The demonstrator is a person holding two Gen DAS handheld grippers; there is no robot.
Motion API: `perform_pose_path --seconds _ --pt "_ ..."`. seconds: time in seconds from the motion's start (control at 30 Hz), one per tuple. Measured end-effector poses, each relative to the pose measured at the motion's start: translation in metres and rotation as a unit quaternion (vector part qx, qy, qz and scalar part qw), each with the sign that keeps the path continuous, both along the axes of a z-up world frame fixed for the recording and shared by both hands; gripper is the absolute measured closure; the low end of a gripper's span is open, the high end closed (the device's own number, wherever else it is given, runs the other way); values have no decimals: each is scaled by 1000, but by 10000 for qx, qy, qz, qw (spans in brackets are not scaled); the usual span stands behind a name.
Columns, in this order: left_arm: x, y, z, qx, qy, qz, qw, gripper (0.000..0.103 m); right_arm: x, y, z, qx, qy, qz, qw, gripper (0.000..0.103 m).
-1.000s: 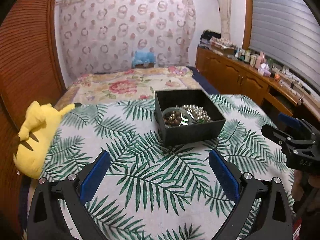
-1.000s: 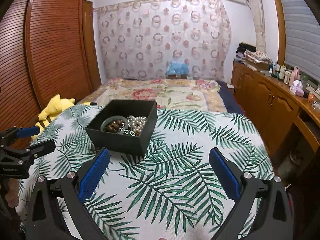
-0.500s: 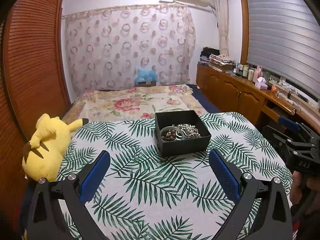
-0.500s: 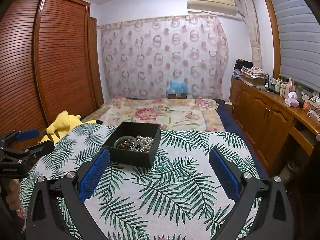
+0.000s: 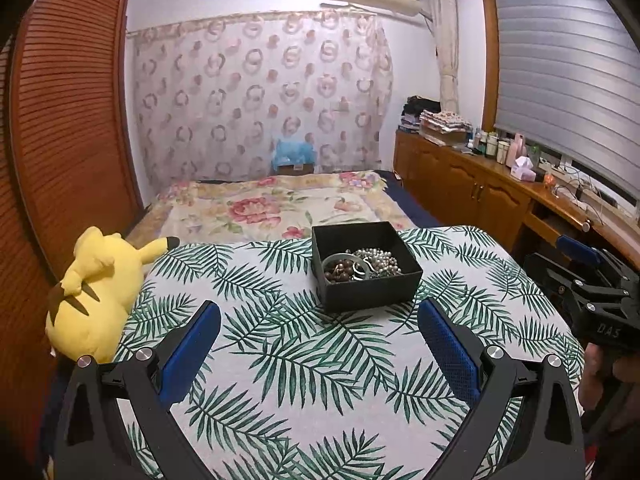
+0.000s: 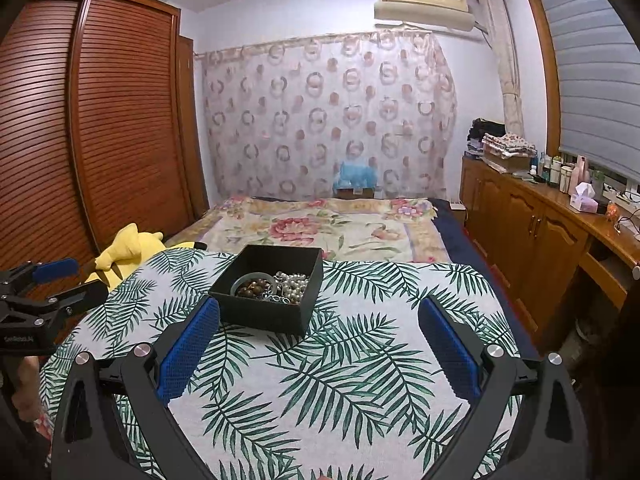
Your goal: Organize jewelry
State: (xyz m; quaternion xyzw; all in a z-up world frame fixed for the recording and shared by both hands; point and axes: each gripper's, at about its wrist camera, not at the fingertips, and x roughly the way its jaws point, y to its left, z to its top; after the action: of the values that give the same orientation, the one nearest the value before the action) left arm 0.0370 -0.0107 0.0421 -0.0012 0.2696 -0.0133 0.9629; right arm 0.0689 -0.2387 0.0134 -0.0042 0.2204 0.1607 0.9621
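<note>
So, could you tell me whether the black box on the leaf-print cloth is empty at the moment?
No, the black box holds a pearl strand, dark brown beads and a greenish bangle.

Right gripper [image 6: 318, 316] spread wide — black box [image 6: 269, 290] of jewelry [image 6: 276, 285] ahead.

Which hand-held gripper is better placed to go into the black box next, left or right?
Left, marginally. The black box sits nearly centred ahead of the left hand-held gripper. The right hand-held gripper has it off to its left. Both are open and empty.
</note>
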Motion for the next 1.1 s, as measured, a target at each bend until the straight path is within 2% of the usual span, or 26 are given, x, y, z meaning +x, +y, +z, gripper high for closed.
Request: perform_pose_path --seconds 1.1 --pt "-4 1 4 -30 -59 -23 10000 8 -4 4 0 -3 3 7 10000 3"
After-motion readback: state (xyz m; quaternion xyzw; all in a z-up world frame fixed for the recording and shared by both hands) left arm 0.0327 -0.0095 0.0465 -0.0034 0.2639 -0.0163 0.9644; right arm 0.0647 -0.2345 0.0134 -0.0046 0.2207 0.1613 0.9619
